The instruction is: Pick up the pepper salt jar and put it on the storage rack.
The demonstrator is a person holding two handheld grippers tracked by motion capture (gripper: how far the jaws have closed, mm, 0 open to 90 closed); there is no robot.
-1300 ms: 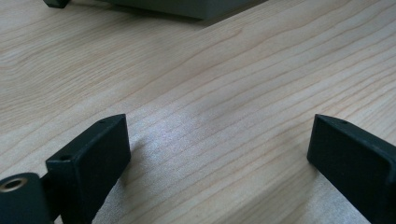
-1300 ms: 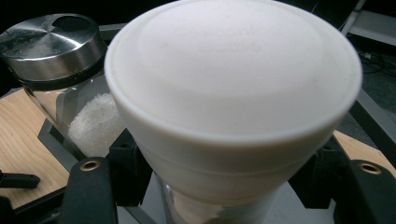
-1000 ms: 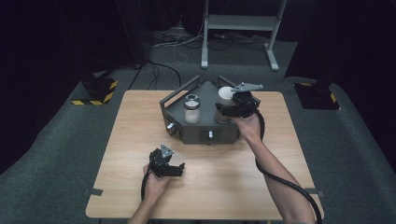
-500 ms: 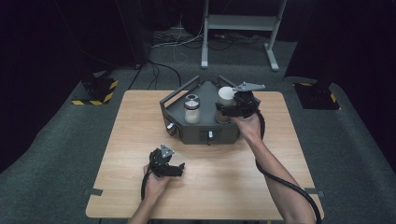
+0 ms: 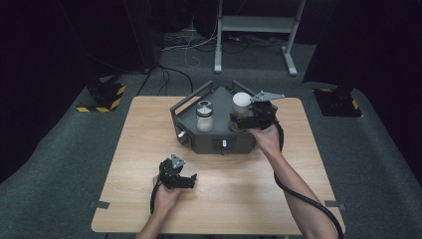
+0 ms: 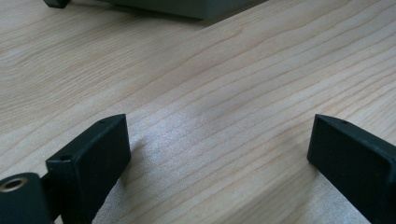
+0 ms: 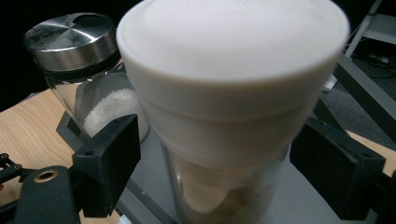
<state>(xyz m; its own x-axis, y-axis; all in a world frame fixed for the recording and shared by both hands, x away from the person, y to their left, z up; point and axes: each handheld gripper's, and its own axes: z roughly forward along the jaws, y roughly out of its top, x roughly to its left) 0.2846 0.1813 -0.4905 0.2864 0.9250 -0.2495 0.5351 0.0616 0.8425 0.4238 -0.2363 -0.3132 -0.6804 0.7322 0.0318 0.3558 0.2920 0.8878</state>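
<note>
Straddling white-lidded jar, right tongs just opened, unclamped; left tongs apart.

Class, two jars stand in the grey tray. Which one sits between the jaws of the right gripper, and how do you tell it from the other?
The white-lidded jar, between the right gripper. The other jar has a steel lid and holds white grains.

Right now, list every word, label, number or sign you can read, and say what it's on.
No text can be read in these pictures.
White-lidded jar: plain lid, no label.
Steel-lidded glass shaker: no print.
Grey tray: small knobs on the front, no legible marks.
Yellow-and-black striped floor blocks: warning stripes, no words.
</note>
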